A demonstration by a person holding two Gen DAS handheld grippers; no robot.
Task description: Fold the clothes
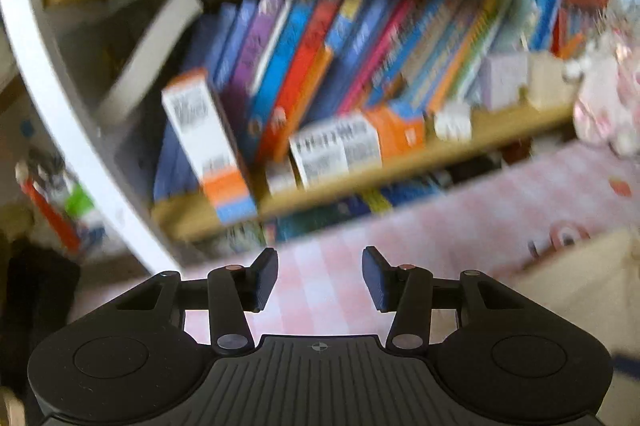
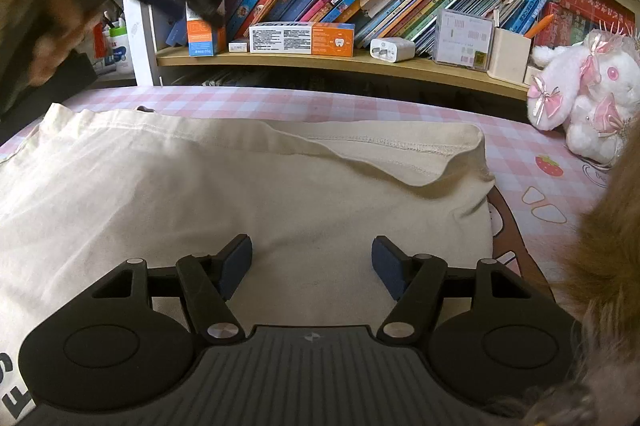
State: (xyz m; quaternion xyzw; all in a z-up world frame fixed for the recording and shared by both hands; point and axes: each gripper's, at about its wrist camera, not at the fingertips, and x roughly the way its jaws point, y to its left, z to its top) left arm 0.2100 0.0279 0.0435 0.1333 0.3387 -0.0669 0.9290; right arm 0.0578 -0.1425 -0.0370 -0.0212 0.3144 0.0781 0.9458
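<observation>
Since the cream garment [image 2: 224,186] is soft, light and limp, the stitched hem [image 2: 400,142] judged best for gripping, it lies flat on the pink checked bed [image 2: 520,146], directly beneath the right gripper [image 2: 312,262], fingers apart, empty. Left gripper [image 1: 320,274], likewise parted and empty, hangs beside it.

One cream garment [image 2: 224,186] lies on one pink checked bed [image 2: 520,142]. Two grippers are in view, the left [image 1: 320,276] and the right [image 2: 312,262]. One plush rabbit [image 2: 588,98], one white charger [image 2: 392,49] and two orange-and-white boxes [image 2: 302,39] sit nearby; the books are too many to count.
</observation>
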